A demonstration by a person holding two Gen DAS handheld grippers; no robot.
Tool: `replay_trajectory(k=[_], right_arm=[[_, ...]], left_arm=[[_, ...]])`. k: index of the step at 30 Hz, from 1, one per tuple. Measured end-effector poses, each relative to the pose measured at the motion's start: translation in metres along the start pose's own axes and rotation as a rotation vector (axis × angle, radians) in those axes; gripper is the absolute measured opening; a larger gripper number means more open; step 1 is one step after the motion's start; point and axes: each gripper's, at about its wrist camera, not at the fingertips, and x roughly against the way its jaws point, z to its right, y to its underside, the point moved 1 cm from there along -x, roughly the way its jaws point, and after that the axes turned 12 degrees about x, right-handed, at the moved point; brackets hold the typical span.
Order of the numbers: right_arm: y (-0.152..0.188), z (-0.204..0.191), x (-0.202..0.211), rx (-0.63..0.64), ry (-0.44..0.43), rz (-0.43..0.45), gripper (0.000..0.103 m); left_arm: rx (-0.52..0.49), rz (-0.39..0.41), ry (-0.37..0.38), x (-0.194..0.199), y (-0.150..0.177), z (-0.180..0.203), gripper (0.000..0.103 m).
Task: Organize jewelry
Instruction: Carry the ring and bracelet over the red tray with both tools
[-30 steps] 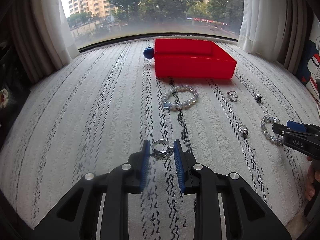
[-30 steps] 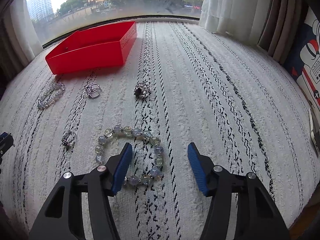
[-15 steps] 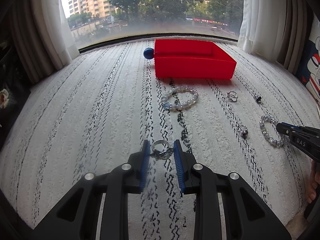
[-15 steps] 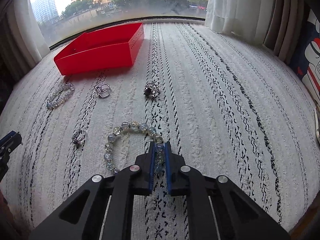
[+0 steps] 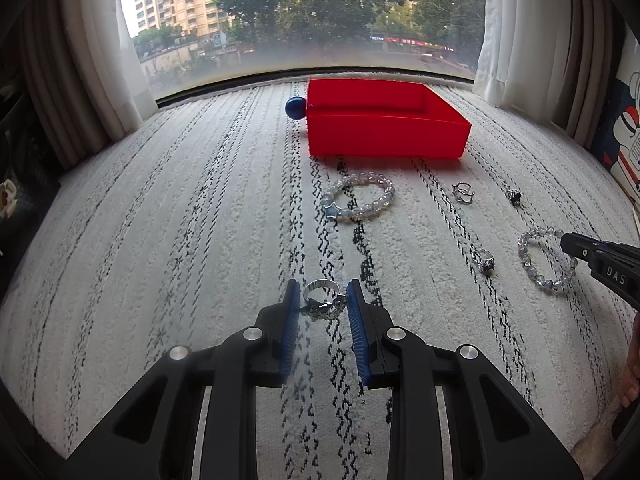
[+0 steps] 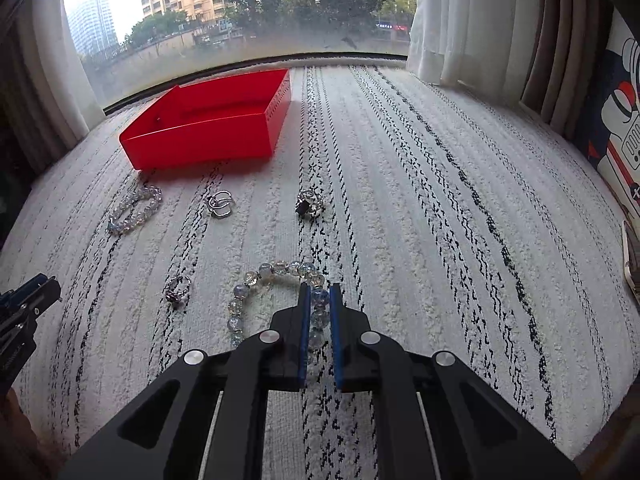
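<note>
You are pinching the clear round-bead bracelet (image 6: 276,292) in your right gripper (image 6: 318,312) and a silver ring (image 5: 322,300) in your left gripper (image 5: 323,304), both low on the white striped rug (image 6: 420,220) near its front edge, so I think lifting them into the red plastic tray (image 6: 208,132) at the far edge is coming next.

We are looking at our left gripper (image 5: 323,304) and seeing black plastic arms, each carrying two round silver screws, and ribbed blue pads (image 5: 291,332) lining the inner faces of the fingers. Our right gripper (image 6: 319,306) is showing the same build: angular black arms with cut-out windows, silver screws, blue pads (image 6: 305,328). In the left view its side is bearing white letters, DAS. A bare hand (image 5: 631,364) is showing at the edge.
</note>
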Motion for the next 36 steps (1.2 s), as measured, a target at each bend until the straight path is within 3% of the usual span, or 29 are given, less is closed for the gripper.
replay_trajectory(k=[18, 36], right_arm=[[-0.025, -0.017, 0.066, 0.041, -0.006, 0.119, 0.009], [-0.027, -0.021, 0.074, 0.053, -0.042, 0.136, 0.009]], left_arm=[[-0.001, 0.016, -0.021, 0.005, -0.002, 0.001, 0.023], [-0.007, 0.023, -0.021, 0.019, -0.009, 0.011, 0.023]])
